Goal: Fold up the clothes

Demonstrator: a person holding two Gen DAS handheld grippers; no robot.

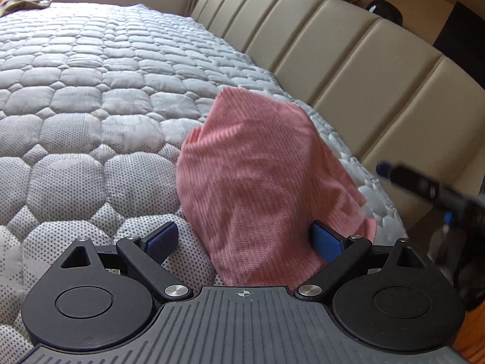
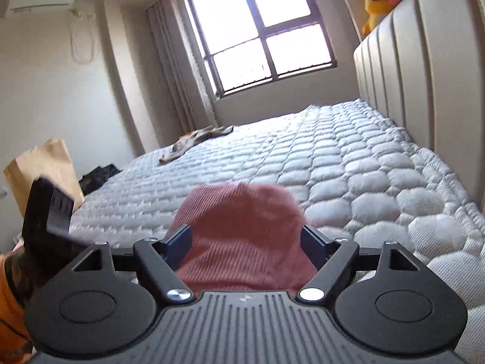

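A pink ribbed garment [image 1: 257,182] lies bunched on the grey quilted mattress [image 1: 91,91] near the headboard side. My left gripper [image 1: 245,239] is open, its blue pads [image 1: 162,239] apart, with the pink cloth lying between them. In the right wrist view the same pink garment [image 2: 242,236] fills the gap of my right gripper [image 2: 247,242], whose jaws also stand wide apart. The right gripper shows blurred at the right edge of the left wrist view [image 1: 424,185]; the left gripper shows at the left of the right wrist view [image 2: 48,212].
A beige padded headboard [image 1: 348,60] runs along the right of the mattress. A tan garment [image 2: 194,142] lies crumpled at the far end of the bed. A brown paper bag [image 2: 42,170] and dark items stand beside the bed on the left. A window [image 2: 257,30] is beyond.
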